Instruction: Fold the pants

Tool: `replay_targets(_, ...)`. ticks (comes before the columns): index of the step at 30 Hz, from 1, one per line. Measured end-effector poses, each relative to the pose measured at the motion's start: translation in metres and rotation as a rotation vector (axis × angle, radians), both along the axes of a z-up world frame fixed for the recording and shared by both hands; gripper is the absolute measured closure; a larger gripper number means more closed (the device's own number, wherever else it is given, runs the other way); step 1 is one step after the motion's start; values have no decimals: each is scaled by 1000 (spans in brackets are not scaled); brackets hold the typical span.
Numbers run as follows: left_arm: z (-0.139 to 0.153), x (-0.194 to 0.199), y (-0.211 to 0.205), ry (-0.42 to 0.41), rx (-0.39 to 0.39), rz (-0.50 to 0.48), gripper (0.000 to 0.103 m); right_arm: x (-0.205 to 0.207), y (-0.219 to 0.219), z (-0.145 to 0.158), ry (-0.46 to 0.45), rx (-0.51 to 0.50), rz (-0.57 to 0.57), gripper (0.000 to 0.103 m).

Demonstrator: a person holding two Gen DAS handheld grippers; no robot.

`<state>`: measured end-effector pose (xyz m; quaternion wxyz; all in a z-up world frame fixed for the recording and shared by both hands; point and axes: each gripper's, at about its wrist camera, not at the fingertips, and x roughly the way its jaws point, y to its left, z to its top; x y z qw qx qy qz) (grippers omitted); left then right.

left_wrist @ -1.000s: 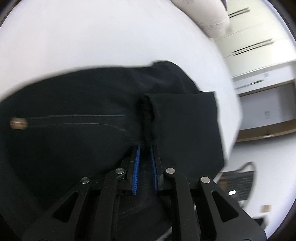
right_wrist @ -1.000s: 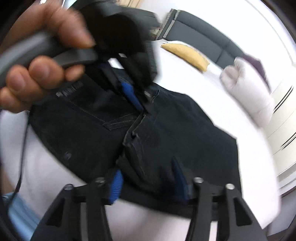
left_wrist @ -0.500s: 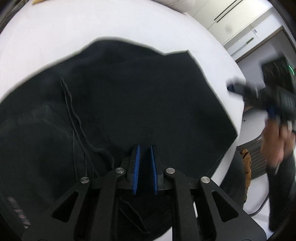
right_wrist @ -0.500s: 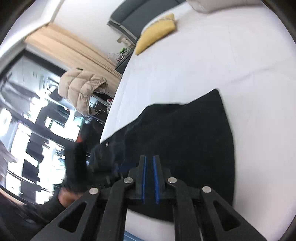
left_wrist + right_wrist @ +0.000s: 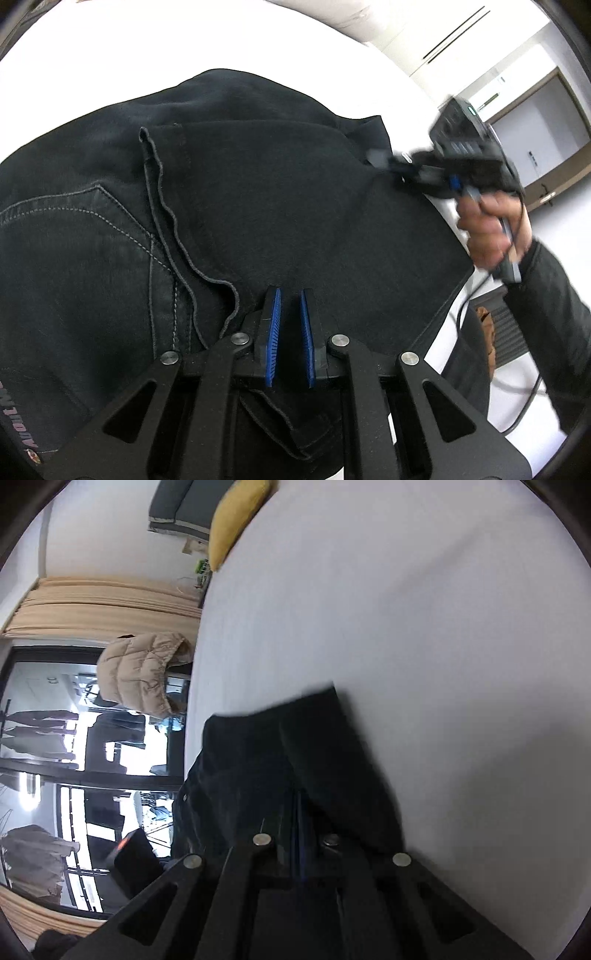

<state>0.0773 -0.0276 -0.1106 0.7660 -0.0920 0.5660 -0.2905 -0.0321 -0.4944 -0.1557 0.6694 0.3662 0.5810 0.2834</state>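
Observation:
Black denim pants lie folded on a white bed, with a back pocket and stitched seam at the left. My left gripper hovers low over the near edge of the fold, blue pads nearly together with a narrow gap, nothing visibly between them. My right gripper is shut on the far right edge of the pants; it also shows in the left wrist view, held in a hand at the fabric's corner.
The white bed sheet spreads around the pants. A yellow pillow lies at the bed's far end by a grey headboard. A beige puffer jacket hangs beside the bed. White cupboards stand behind.
The right gripper has come down onto the pants' far corner and pinched the fabric. The left gripper shifted slightly over the fold; the leg layer now lies flatter over the seat.

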Motion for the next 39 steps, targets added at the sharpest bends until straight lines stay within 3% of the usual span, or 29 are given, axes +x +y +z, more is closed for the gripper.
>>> replay_targets(9, -1, -3, 12, -9, -16, 8, 92, -101, -15, 9, -11, 23, 23, 101)
replay_targets(14, -2, -7, 14, -17, -19, 13, 92, -138, -28, 3, 0, 77, -35, 103)
replay_targets(17, -1, -11, 19, -22, -29, 23, 92, -153, -26, 13, -8, 27, -26, 102)
replay_targets(18, 0, -12, 21, -23, -30, 25, 92, -157, -25, 21, -23, -5, -27, 97)
replay_targets(22, 6, -16, 27, -27, -22, 37, 92, -158, -16, 60, -153, 83, -101, 92)
replay_targets(23, 7, -18, 28, -27, -16, 40, 92, -154, -13, 67, -185, 116, -129, 85)
replay_targets(25, 10, -20, 29, -30, -3, 43, 92, -141, -6, 71, -213, 144, -168, 84)
replay_targets(27, 14, -24, 30, -36, 13, 42, 92, -125, 5, 59, -175, 140, -192, 84)
replay_targets(29, 16, -27, 32, -40, 23, 45, 92, -110, 15, 34, -77, 124, -220, 84)
replay_targets(31, 22, -32, 34, -50, 34, 48, 92, -101, 25, 5, 42, 17, -241, 103)
replay_targets(32, 26, -35, 37, -59, 44, 49, 92, -100, 27, -6, 66, -5, -256, 103)
replay_targets(34, 36, -44, 45, -86, 74, 60, 92, -100, 26, -8, 49, 20, -281, 103)
replay_targets(39, 53, -71, 93, -113, 126, 174, 92, -99, 35, 1, 30, -37, -288, 103)
